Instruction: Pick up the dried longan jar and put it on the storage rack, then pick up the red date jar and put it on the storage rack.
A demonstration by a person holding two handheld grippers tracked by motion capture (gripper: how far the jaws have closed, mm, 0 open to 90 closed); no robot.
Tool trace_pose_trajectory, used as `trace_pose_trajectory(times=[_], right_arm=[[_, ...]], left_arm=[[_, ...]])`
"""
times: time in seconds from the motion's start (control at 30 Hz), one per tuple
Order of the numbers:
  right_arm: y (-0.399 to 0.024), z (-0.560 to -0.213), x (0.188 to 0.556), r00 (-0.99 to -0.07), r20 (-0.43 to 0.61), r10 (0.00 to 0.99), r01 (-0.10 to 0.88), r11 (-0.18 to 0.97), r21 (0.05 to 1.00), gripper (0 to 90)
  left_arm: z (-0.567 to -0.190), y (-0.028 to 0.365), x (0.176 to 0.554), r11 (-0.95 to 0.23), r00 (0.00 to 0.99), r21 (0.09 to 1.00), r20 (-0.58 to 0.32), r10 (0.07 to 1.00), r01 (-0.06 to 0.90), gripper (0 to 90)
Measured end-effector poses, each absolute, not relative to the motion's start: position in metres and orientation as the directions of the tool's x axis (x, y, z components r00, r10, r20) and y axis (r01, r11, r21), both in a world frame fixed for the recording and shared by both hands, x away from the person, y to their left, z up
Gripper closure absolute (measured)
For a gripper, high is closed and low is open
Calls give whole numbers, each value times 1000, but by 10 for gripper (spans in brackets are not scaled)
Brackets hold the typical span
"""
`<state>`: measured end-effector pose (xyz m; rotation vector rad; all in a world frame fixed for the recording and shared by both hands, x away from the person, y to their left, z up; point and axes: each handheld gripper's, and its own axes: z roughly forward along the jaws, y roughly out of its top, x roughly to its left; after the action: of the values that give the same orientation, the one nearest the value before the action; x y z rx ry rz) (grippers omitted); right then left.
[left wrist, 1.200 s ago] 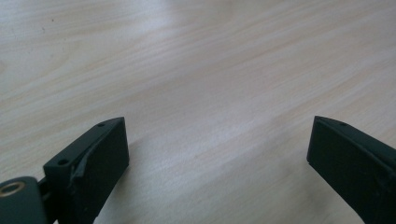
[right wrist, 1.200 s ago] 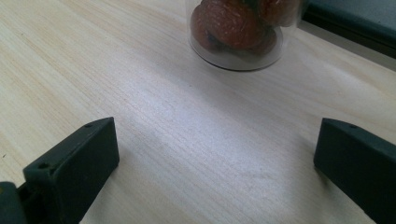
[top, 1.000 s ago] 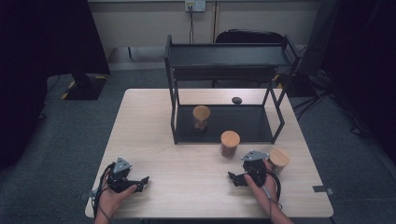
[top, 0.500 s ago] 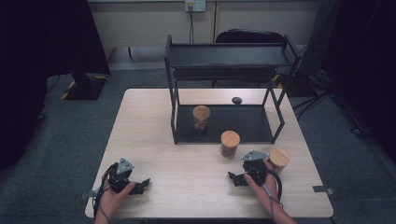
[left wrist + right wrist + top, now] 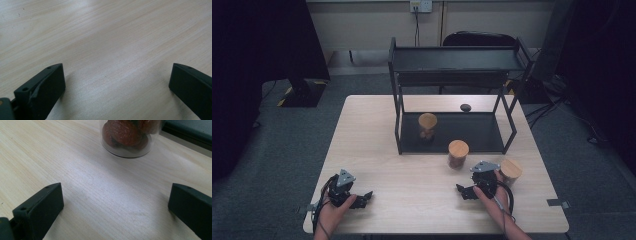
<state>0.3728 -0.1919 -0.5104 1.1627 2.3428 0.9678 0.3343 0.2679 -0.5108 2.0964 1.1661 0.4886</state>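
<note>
My left gripper (image 5: 361,199) rests on the table (image 5: 377,130) near its front left corner. Its jaws have just been opening and now stand wide apart with only bare wood between them (image 5: 116,82). Near the front right, my right gripper (image 5: 465,191) is open and empty too (image 5: 116,202). A clear jar of dark red dried fruit (image 5: 127,137) stands just ahead of its jaws; from above it is the wooden-lidded jar (image 5: 458,154) in front of the rack. A second lidded jar (image 5: 511,170) stands beside the right hand. A third jar (image 5: 427,125) sits on the rack's lower shelf.
A black two-tier rack (image 5: 454,65) stands at the back of the table, its lower shelf (image 5: 472,132) dark and low. A small dark object (image 5: 465,107) lies on the table behind it. A black chair (image 5: 479,37) is beyond the far edge.
The left gripper's jaws have spread a little wider. Both hands and all three jars stay where they were.
</note>
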Motion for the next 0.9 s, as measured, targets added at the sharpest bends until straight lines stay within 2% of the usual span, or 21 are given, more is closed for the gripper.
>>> trace_pose_trajectory(times=[0.9], right_arm=[[-186, -509, 384, -609, -2, 793, 540, 416, 732, 18]], left_arm=[[-511, 268, 334, -368, 528, 715, -1, 849, 594, 2]])
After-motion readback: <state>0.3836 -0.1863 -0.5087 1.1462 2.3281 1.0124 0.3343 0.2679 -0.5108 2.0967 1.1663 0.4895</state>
